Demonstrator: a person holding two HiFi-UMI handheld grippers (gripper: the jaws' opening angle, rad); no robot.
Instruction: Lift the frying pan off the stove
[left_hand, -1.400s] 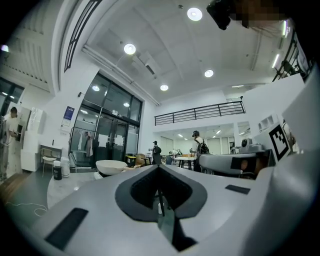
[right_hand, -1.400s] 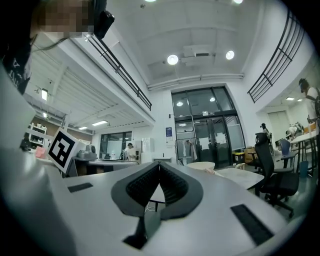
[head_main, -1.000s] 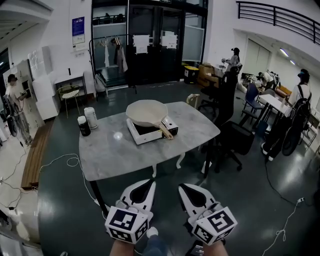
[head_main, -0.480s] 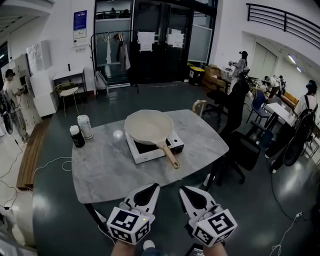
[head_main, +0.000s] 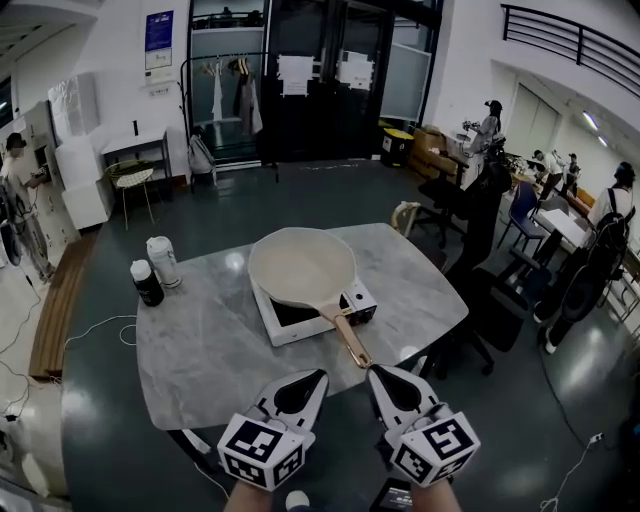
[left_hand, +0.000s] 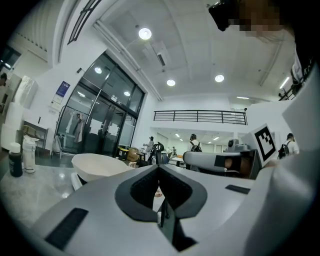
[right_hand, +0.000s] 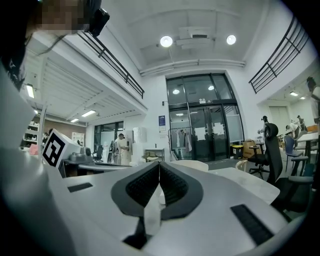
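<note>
Head view: one frying pan (head_main: 300, 268) sits on one stove (head_main: 356, 301) mid-worktop (head_main: 215, 355), ahead of both tools; its handle (head_main: 351, 340) runs back toward the person, ending nearer the right hand-held gripper (head_main: 374, 372) than the left hand-held gripper (head_main: 317, 377), and two containers (head_main: 155, 270) stand well apart at the far left. Left gripper view: the left hand-held gripper (left_hand: 158, 168) is clenched on nothing, the pan (left_hand: 97, 167) ahead to its left. Right gripper view: the right hand-held gripper (right_hand: 159, 164) is likewise clenched and empty, the pan's rim (right_hand: 189, 164) just beyond its tips.
</note>
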